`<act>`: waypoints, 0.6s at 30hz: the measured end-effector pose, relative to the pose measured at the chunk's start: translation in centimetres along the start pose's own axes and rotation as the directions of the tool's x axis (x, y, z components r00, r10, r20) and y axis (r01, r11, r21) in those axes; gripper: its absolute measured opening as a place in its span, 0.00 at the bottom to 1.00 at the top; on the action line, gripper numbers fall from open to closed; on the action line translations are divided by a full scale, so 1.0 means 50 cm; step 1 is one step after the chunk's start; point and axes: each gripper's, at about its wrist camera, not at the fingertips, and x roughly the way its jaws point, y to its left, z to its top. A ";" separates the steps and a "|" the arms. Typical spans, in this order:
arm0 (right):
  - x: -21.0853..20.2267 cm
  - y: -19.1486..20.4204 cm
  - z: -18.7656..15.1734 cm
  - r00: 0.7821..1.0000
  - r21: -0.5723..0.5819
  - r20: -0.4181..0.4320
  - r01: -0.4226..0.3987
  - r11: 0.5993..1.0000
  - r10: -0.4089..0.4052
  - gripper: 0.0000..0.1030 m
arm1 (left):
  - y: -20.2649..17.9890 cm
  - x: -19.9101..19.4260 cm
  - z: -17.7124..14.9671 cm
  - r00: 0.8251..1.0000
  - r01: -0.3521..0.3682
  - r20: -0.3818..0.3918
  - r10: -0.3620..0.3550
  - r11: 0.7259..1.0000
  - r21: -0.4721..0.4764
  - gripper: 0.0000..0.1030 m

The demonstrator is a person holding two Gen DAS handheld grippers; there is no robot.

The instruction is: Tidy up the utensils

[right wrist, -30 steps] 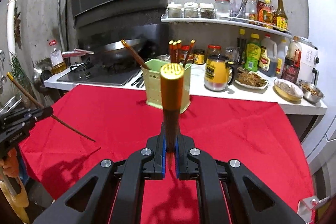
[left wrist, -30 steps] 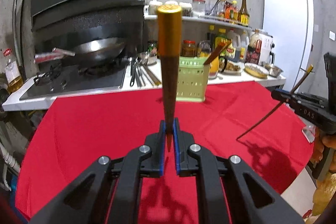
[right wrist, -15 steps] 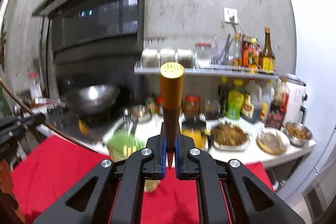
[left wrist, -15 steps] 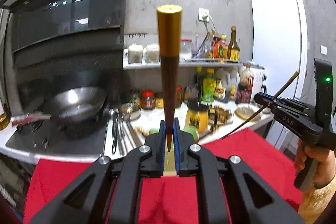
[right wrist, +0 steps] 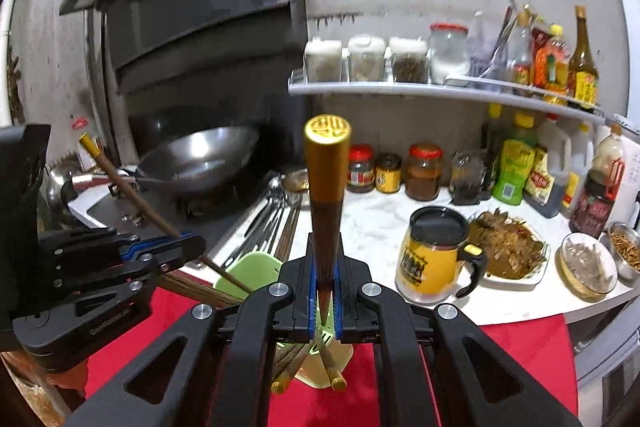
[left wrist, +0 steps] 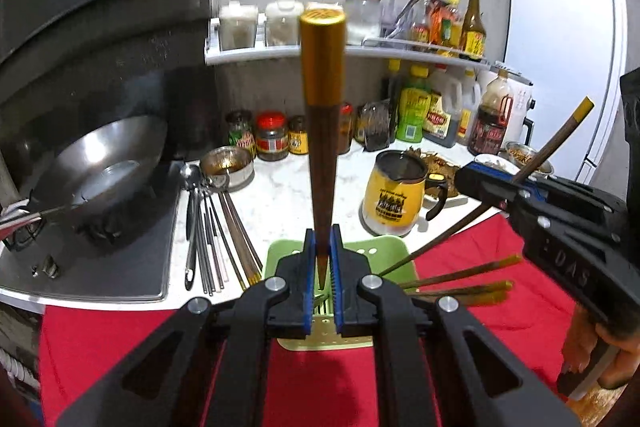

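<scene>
My left gripper is shut on the thin end of a brown chopstick with a gold cap, which stands up along the view. Right below it is the green utensil holder, with several gold-ended chopsticks leaning out to the right. My right gripper is shut on a matching chopstick and also hangs over the holder. Each gripper shows in the other's view: the right one with its slanted chopstick, the left one with its own. Both slanted tips reach the holder's mouth.
The holder stands on a red cloth at the counter's edge. Spoons and loose chopsticks lie beside the stove and wok. A yellow mug, a plate of food, bowls, jars and bottles crowd the counter behind.
Both grippers have travelled forward and a little up across the red cloth, chopsticks still gripped. The green holder, earlier far ahead, now lies directly beneath both.
</scene>
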 end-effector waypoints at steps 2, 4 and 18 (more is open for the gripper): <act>0.024 0.003 -0.002 0.999 -0.007 -0.036 -0.016 1.000 0.016 0.08 | 0.007 0.024 0.002 1.000 0.000 -0.014 0.000 1.000 0.001 0.06; 0.034 0.004 -0.004 0.999 -0.005 -0.044 -0.022 1.000 0.022 0.19 | 0.013 0.035 0.006 1.000 -0.008 -0.010 0.008 1.000 -0.005 0.07; -0.185 0.003 -0.021 0.992 0.016 0.112 0.055 0.998 -0.056 0.73 | 0.025 -0.171 -0.035 0.980 -0.136 0.132 0.146 0.988 -0.078 0.55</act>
